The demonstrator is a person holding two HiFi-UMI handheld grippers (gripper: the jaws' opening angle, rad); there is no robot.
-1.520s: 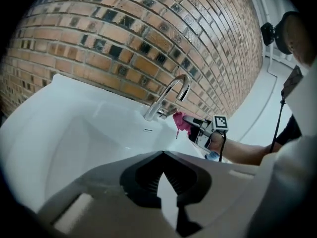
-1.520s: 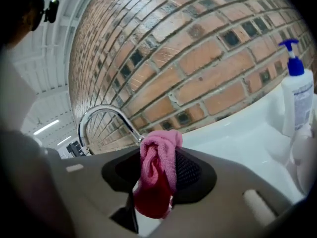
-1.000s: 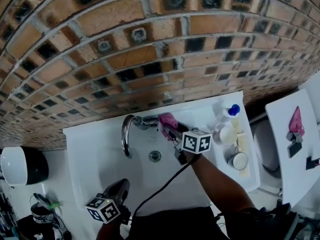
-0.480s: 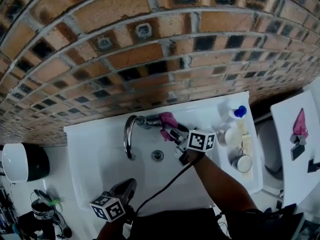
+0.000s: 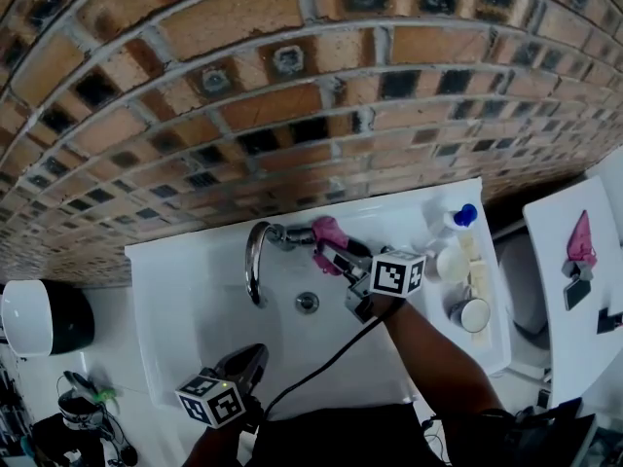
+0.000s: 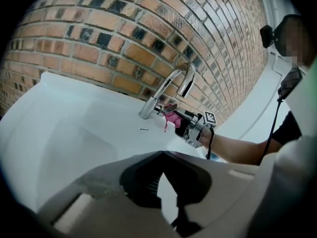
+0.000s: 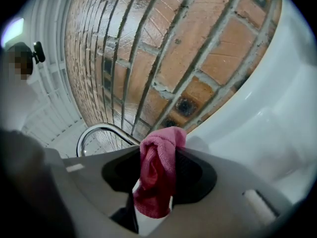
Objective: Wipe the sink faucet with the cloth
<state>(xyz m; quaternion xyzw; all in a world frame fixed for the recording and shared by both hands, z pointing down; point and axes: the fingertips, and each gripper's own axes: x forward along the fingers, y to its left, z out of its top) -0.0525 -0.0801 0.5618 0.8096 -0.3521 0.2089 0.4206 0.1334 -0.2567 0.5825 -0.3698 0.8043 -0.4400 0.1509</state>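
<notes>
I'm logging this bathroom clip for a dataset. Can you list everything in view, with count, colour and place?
brick wall: one, brown, behind the sink
sink: one, white, centre
faucet: one, chrome, at the sink's back, arching over the basin
drain: one, metal, basin floor
cloth: one, pink, beside the faucet's base
bottle: one, white with blue cap, sink's right ledge
round containers: two, pale, right ledge
cable: one, black, running from the right tool toward the person
right tool: one, grey with marker cube, shut on the cloth
left tool: one, grey with marker cube, shut and empty, at the sink's front
</notes>
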